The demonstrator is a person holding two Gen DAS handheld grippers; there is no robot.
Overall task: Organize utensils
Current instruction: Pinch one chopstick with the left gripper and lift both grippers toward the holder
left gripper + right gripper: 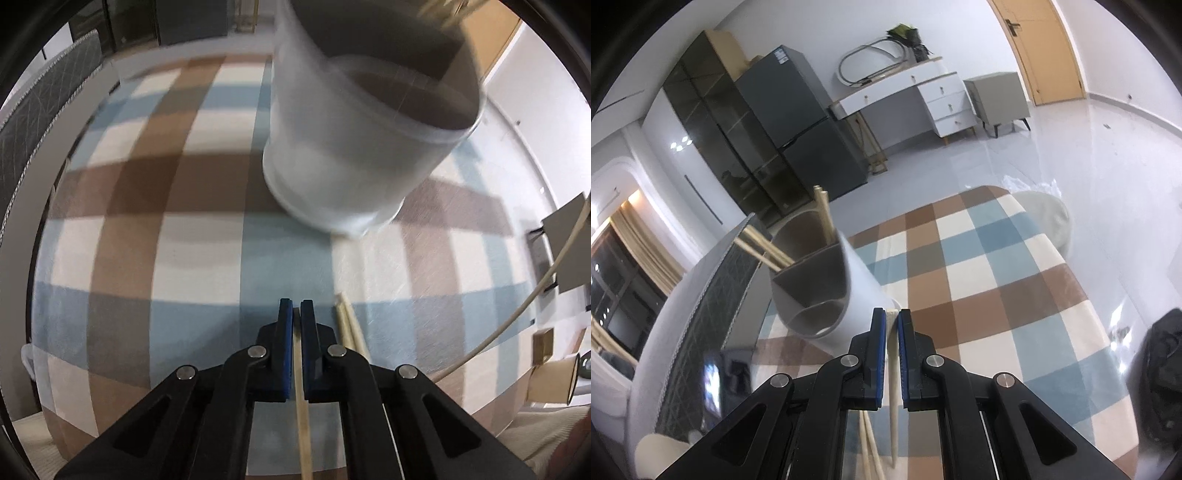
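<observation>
A white utensil holder (354,147) with grey inner compartments stands on the checked tablecloth (147,229), blurred, ahead and right of my left gripper (296,308). The left gripper is shut on a pale wooden chopstick (301,413) that runs back under the camera. More chopsticks (349,328) lie on the cloth just right of it. In the right wrist view the holder (827,295) sits left of my right gripper (892,318) and holds several chopsticks (823,218). The right gripper is shut on a chopstick (894,398).
A grey quilted chair back (713,317) stands left of the holder. A cream cable (517,317) and brown paper cups (554,380) are at the table's right. A fridge (809,125), a white desk (916,92) and a door (1049,48) are beyond the table.
</observation>
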